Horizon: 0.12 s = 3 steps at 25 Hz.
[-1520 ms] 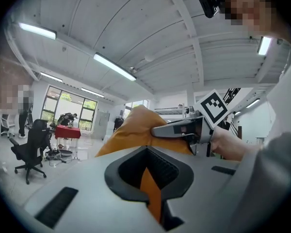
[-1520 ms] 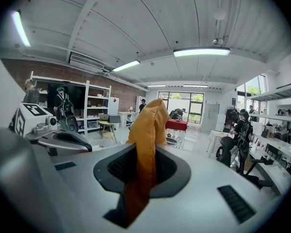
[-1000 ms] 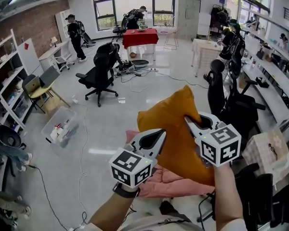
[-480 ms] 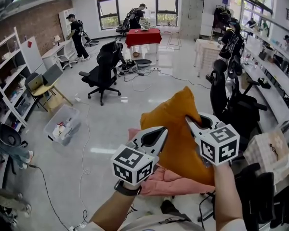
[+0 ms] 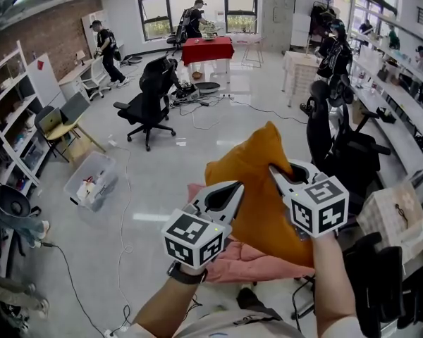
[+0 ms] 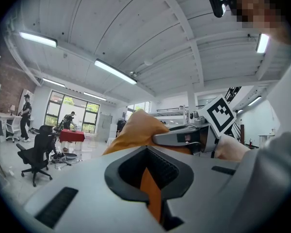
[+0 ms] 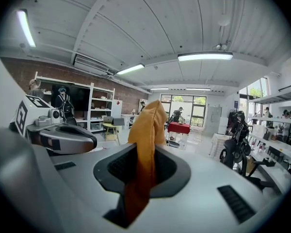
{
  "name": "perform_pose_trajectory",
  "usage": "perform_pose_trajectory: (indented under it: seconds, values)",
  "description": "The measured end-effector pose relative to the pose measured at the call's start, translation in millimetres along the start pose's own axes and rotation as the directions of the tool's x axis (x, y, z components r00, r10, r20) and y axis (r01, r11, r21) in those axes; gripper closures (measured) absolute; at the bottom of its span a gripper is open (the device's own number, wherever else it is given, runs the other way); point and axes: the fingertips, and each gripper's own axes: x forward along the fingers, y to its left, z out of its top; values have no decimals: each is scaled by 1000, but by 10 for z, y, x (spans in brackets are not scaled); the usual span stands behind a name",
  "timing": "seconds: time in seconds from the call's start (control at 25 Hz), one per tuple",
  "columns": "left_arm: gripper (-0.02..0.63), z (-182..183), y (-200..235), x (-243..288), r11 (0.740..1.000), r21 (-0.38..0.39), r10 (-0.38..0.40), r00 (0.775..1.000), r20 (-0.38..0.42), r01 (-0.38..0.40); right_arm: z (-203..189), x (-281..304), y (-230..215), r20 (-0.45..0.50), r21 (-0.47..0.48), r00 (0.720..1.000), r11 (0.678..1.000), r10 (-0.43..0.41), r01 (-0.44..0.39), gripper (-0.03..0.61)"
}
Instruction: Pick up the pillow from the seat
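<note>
Pillow (image 5: 254, 160) aloft, apparently same as before

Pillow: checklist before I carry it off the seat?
1. Left gripper gripping the pillow: ok, orange fabric is pinched between its jaws.
2. Right gripper gripping: ok, a fold of the pillow runs up through its jaws.
3. Grips spread apart: ok, one on each side of the pillow.
4. Pillow clear of the pink cloth below: cannot tell, its lower corner overlaps the cloth in the head view.
5. Room on the right: cannot tell, a black chair shows just past the right gripper, depth unclear.
6. Floor straight ahead: ok, bare nearby.
</note>
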Motion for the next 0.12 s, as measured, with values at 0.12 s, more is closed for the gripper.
perform_pose_trajectory:
  seconds: [0.12]
  values:
    - [603, 5, -5, 34, 1000, 2, 1, 1000, 0, -1, -7, 13, -24, -4, -2, 1000, 1000, 2, -2, 506]
